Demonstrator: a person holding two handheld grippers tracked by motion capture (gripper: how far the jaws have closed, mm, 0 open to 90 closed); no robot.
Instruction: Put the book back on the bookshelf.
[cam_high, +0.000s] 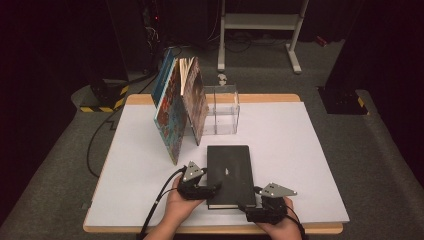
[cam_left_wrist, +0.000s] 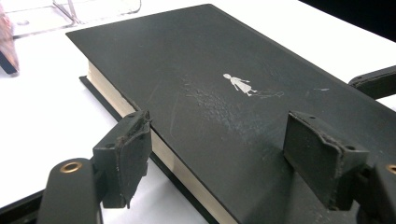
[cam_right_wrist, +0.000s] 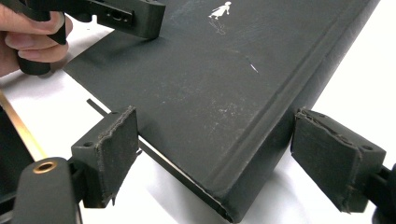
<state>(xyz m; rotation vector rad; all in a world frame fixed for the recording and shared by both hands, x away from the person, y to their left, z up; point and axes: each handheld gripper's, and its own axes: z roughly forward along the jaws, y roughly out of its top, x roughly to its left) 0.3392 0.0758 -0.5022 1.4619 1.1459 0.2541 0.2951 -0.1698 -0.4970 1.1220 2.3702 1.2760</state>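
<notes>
Bright table, dark room all round

Overhead light whitens the table (cam_high: 300, 150), while the floor beyond sinks into murk. The high view is soft and grainy; the black book (cam_left_wrist: 210, 93) shows a dull sheen and casts short, soft shadows.

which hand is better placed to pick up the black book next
Probably right. The right tool is open and straddles the black book's near spine corner, ready to close. The left tool is open over the cover and page edge.

Both forearms enter from six o'clock. The left gripper (cam_high: 212, 188) points toward three o'clock, its jaws spread apart. The right gripper (cam_high: 248, 205) points toward nine o'clock, jaws also spread wide.
</notes>
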